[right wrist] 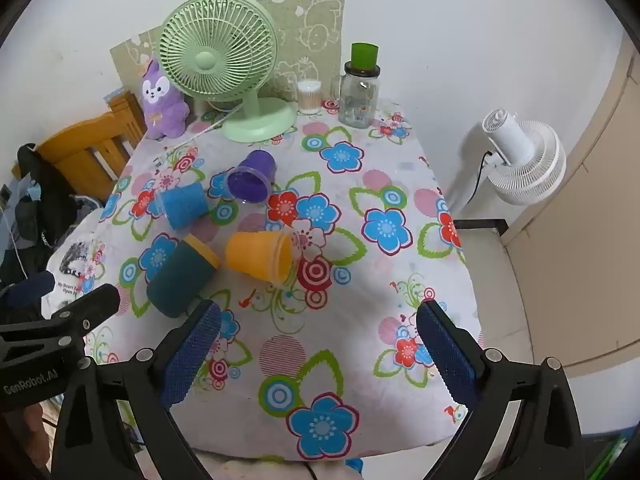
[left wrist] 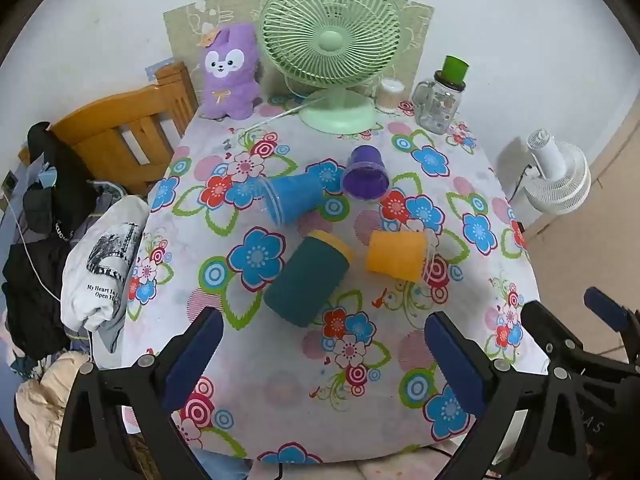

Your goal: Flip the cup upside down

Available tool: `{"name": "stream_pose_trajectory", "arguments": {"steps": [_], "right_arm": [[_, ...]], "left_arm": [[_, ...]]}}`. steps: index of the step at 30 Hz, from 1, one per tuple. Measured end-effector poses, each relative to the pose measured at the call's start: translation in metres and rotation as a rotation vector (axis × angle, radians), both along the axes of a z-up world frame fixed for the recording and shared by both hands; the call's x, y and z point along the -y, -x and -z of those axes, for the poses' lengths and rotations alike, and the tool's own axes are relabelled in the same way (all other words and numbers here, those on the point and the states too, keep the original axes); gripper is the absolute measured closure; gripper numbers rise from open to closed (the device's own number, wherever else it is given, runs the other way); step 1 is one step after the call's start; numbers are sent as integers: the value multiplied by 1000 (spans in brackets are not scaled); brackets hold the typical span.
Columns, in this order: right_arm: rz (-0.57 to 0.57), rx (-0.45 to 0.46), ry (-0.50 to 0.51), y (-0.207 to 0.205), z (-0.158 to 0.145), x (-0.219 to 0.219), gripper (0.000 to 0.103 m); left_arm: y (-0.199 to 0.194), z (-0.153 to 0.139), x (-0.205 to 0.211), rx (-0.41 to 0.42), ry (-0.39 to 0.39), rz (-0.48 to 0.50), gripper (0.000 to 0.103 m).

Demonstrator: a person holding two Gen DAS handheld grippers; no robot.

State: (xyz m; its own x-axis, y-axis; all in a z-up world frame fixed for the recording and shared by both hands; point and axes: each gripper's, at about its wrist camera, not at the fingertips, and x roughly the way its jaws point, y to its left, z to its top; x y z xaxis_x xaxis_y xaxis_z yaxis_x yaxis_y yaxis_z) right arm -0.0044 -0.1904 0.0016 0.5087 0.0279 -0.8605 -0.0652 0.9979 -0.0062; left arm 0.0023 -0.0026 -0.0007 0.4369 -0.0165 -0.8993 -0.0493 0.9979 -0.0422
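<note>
Several cups lie on their sides on the flowered tablecloth (left wrist: 280,392): a dark green cup with a yellow rim (left wrist: 308,280) (right wrist: 180,280), an orange cup (left wrist: 396,255) (right wrist: 260,256), a blue cup (left wrist: 294,198) (right wrist: 185,205) and a purple cup (left wrist: 365,174) (right wrist: 250,178). My left gripper (left wrist: 324,356) is open and empty, above the table's near edge, short of the green cup. My right gripper (right wrist: 318,356) is open and empty, near the front edge, to the right of the green cup. The right gripper also shows at the left view's right edge (left wrist: 568,332).
A green desk fan (left wrist: 332,52), a purple plush (left wrist: 230,72), a cotton-swab jar (left wrist: 390,94) and a glass jar with a green cup on top (left wrist: 440,100) stand at the back. A wooden chair (left wrist: 120,132) with clothes is left. A white fan (right wrist: 524,160) stands right.
</note>
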Motion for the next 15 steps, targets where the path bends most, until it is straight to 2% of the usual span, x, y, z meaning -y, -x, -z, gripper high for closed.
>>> {"name": "stream_pose_trajectory", "arguments": {"steps": [1,3,9,15], "right_arm": [[-1,4,-32,0,0,1,4],[-3,13,-29,1,-1,0,4],[1,5,-41,5,-3,3,4],[-2,12,-34,10,-7,-3,4]], "left_arm": [[1,-6,-3,6,3,-5,2],[10,-9,-6,40,-1,-18,2],[5,-8,-5,9,-9,-14,2],[11,-8,0,24,-23,-12,2]]}}
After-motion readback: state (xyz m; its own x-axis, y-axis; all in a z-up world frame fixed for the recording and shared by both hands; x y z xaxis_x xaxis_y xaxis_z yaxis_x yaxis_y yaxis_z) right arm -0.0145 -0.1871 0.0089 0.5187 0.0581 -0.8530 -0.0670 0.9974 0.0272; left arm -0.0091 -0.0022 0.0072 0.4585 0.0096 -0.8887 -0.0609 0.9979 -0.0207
